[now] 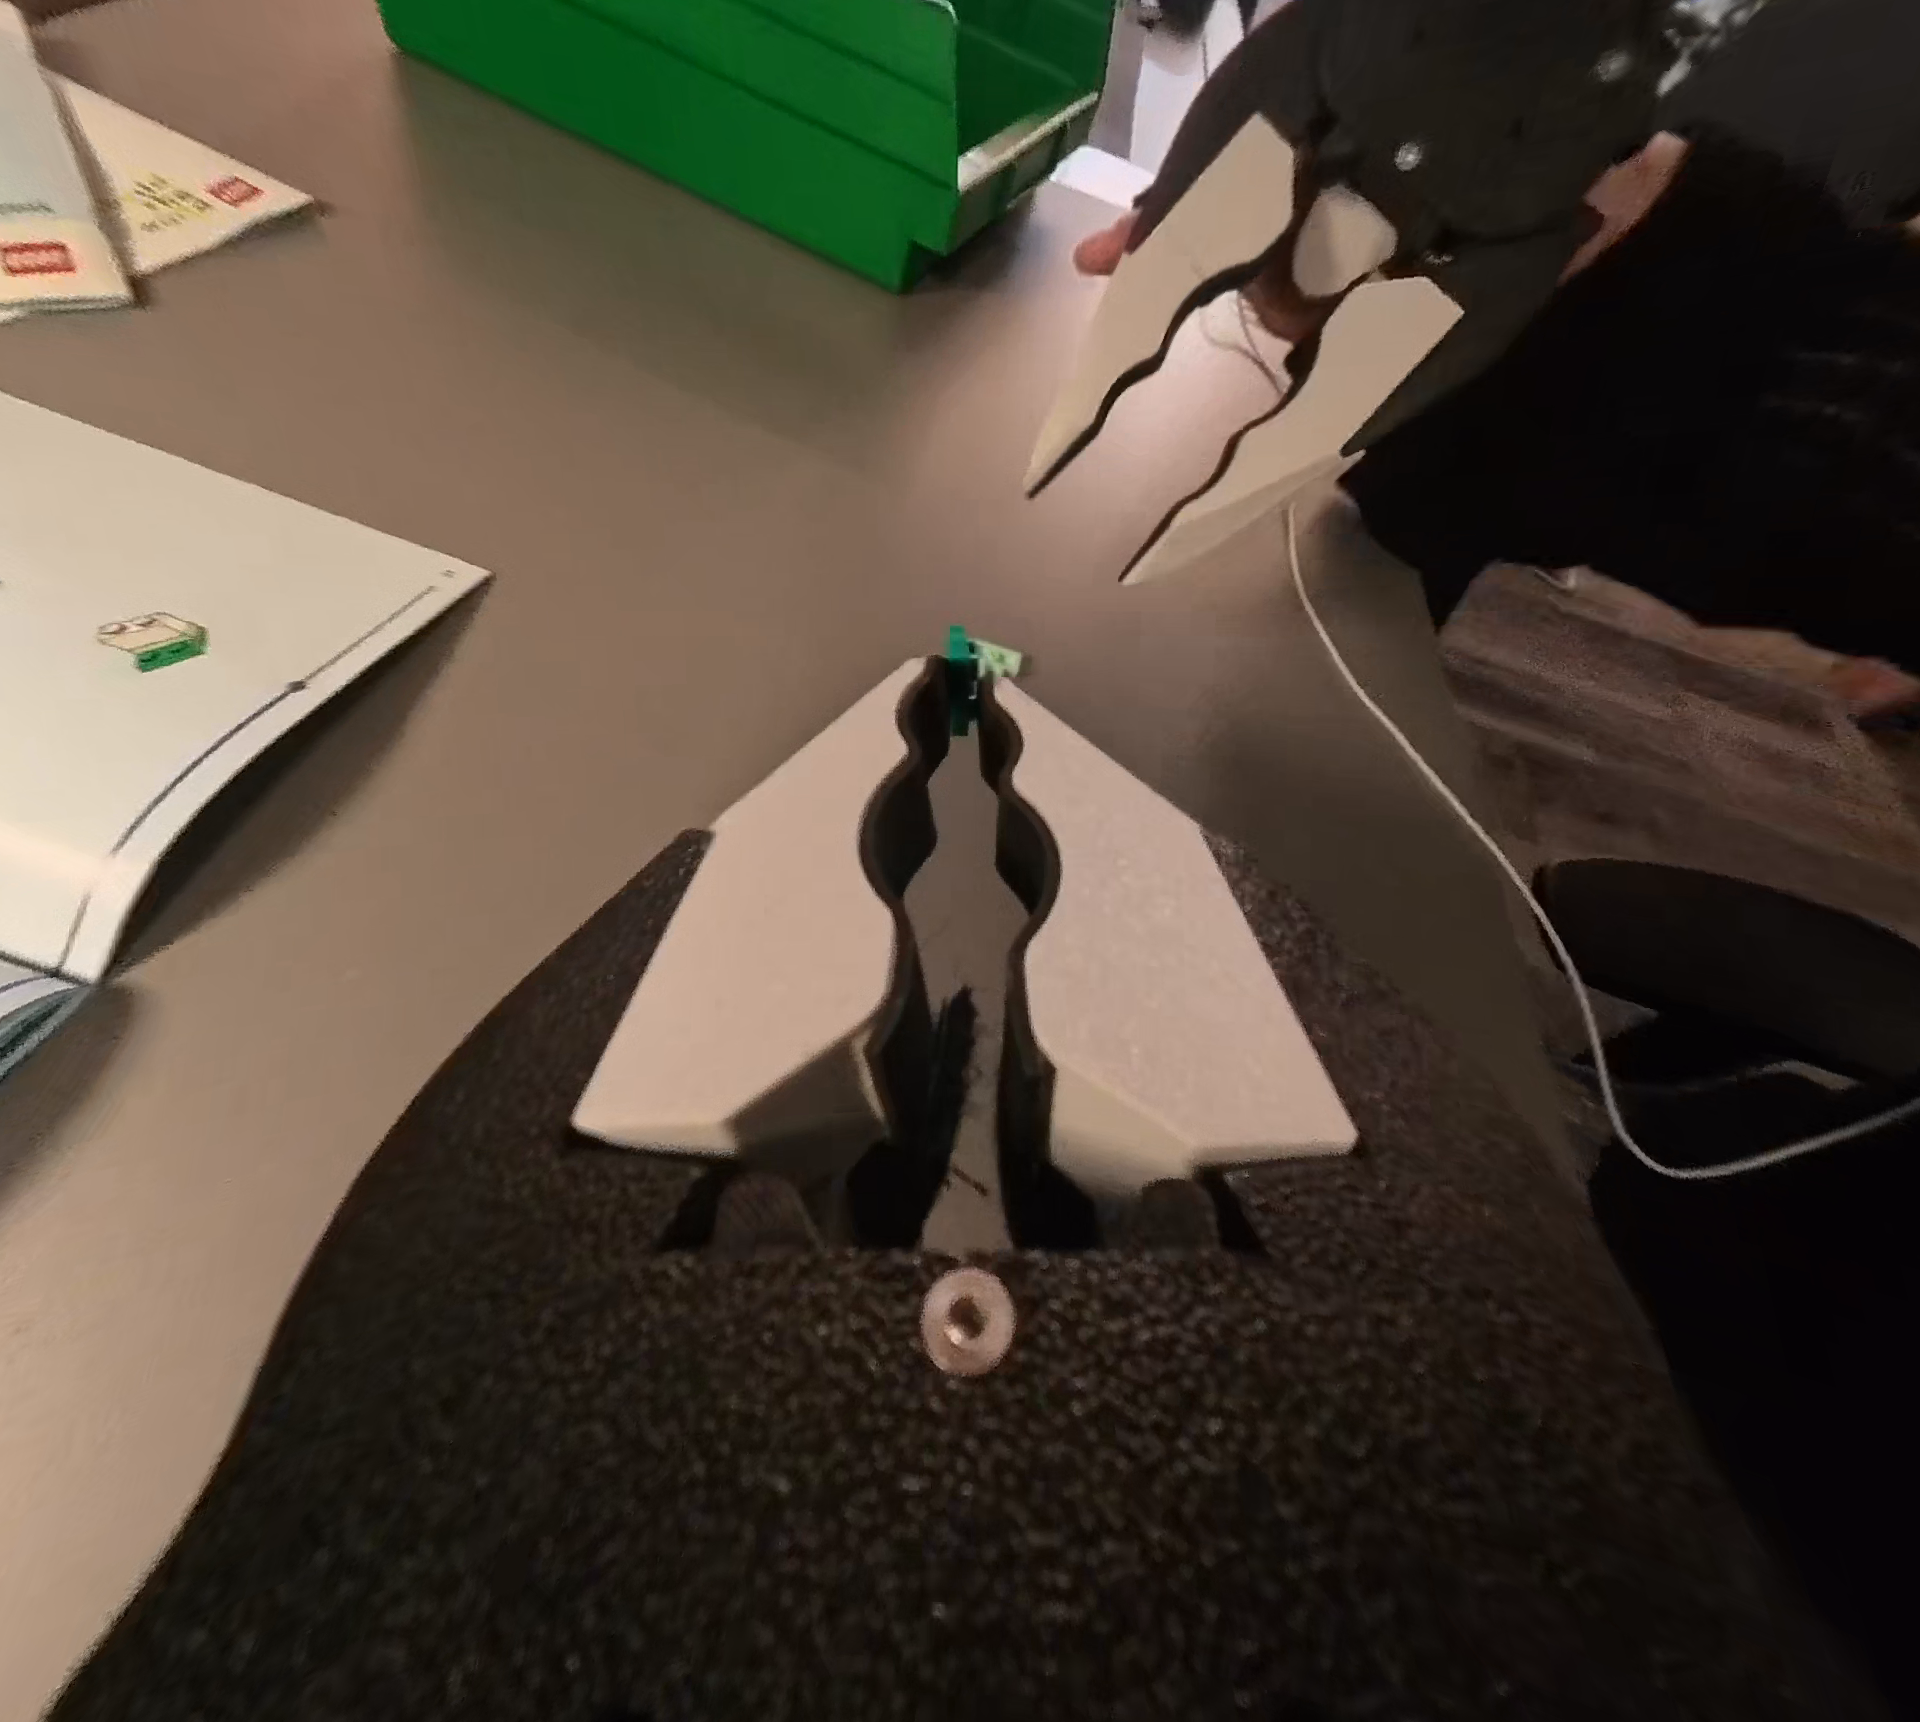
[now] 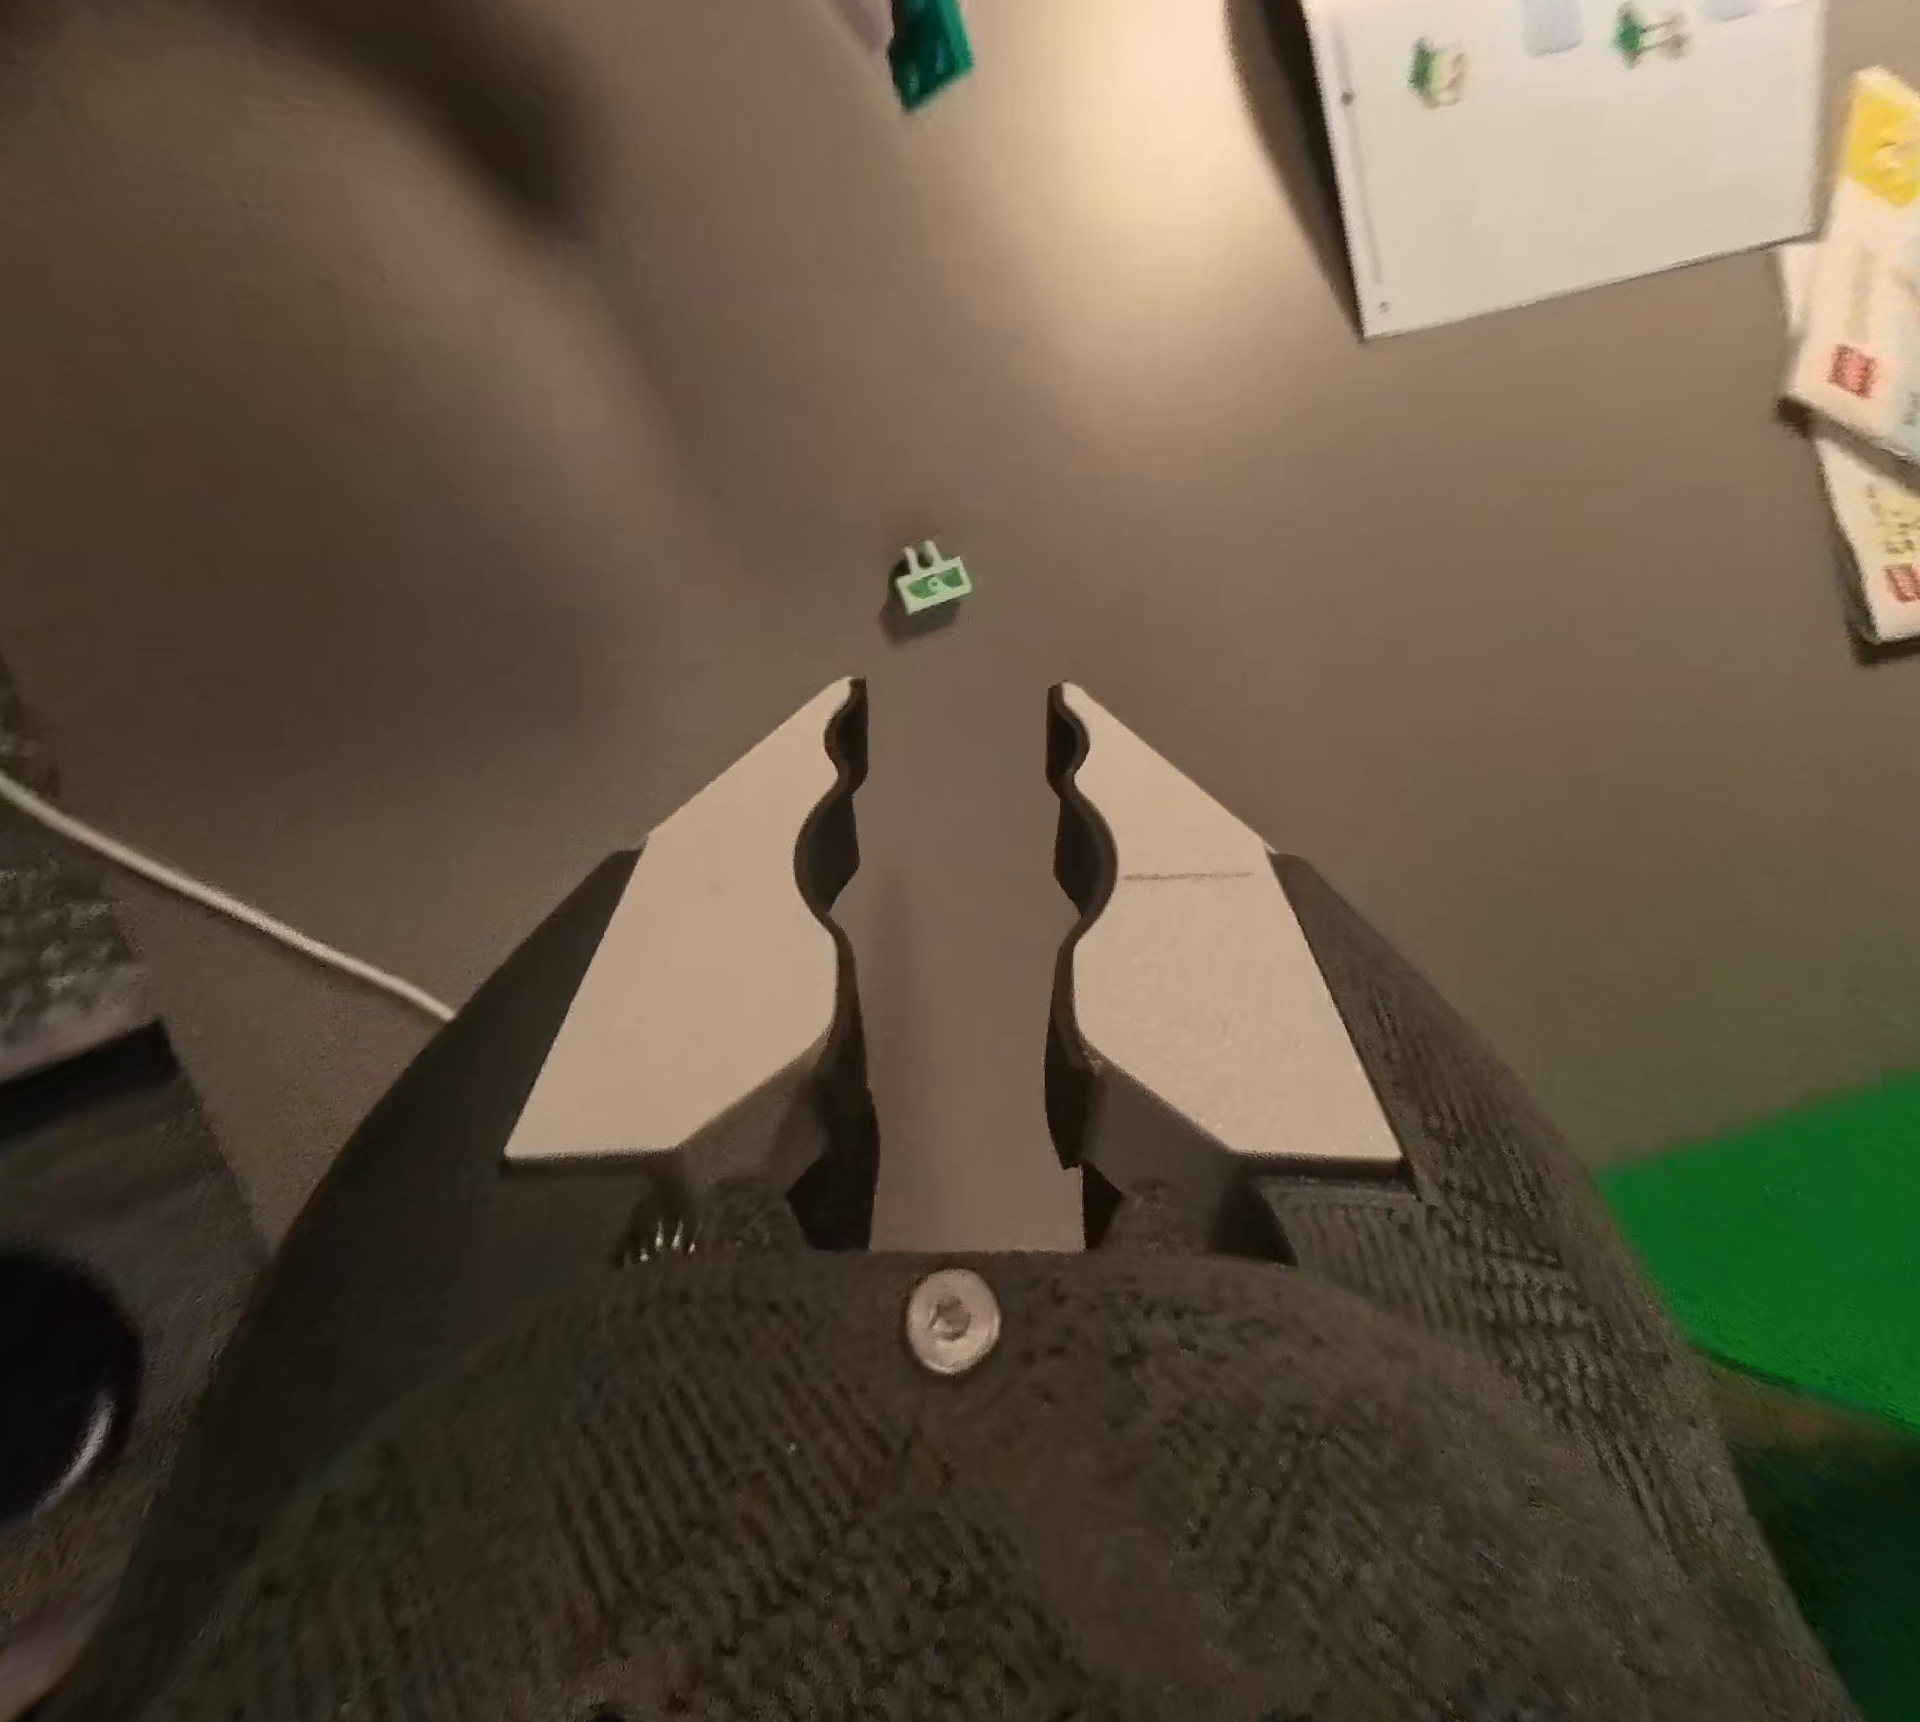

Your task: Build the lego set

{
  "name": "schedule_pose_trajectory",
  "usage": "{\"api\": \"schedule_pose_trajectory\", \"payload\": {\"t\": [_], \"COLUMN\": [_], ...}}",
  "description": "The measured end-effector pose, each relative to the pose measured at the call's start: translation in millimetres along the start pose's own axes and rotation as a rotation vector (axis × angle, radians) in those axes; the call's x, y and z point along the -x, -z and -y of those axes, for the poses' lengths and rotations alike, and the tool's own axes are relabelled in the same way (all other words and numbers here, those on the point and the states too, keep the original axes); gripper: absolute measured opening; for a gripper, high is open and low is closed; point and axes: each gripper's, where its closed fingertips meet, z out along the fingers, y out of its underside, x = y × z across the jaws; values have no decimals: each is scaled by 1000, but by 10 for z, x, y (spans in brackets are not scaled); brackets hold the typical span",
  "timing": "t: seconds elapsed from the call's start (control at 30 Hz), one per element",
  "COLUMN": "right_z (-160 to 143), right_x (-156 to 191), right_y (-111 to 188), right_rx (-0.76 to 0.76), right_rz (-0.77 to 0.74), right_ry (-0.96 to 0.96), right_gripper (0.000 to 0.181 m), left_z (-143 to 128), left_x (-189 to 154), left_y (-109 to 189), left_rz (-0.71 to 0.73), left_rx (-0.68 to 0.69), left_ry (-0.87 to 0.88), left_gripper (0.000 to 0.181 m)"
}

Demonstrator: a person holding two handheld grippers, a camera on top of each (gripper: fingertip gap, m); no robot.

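My left gripper is shut on a dark green lego plate and holds it edge-on above the grey table. It also shows at the top of the right wrist view, with the plate sticking out of its tip. A small light green lego piece with a clip lies on the table just ahead of my right gripper, which is open and empty. In the left wrist view that piece peeks out just behind the left fingertips, and the right gripper hangs open at the upper right.
A green plastic bin stands at the back of the table. An open instruction booklet lies at the left, with more booklets behind it. A white cable runs along the right table edge, near a person's dark sleeve. The gap from one gripper's tips to the other's is roughly 10 cm. My right tips are roughly 4 cm from the small light green lego piece.
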Motion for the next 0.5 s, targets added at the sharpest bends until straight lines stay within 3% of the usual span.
{"api": "schedule_pose_trajectory", "payload": {"t": [0.17,0.5], "right_z": [-3,71], "right_x": [157,147], "right_y": [-189,-426], "right_rx": [128,384], "right_rz": [181,311], "right_ry": [85,332], "right_gripper": [32,25], "left_z": [-10,-67], "left_x": [76,88], "left_y": [37,12], "left_rz": [34,17], "left_rx": [-19,-4], "left_ry": [-7,16], "left_gripper": [2,2]}}
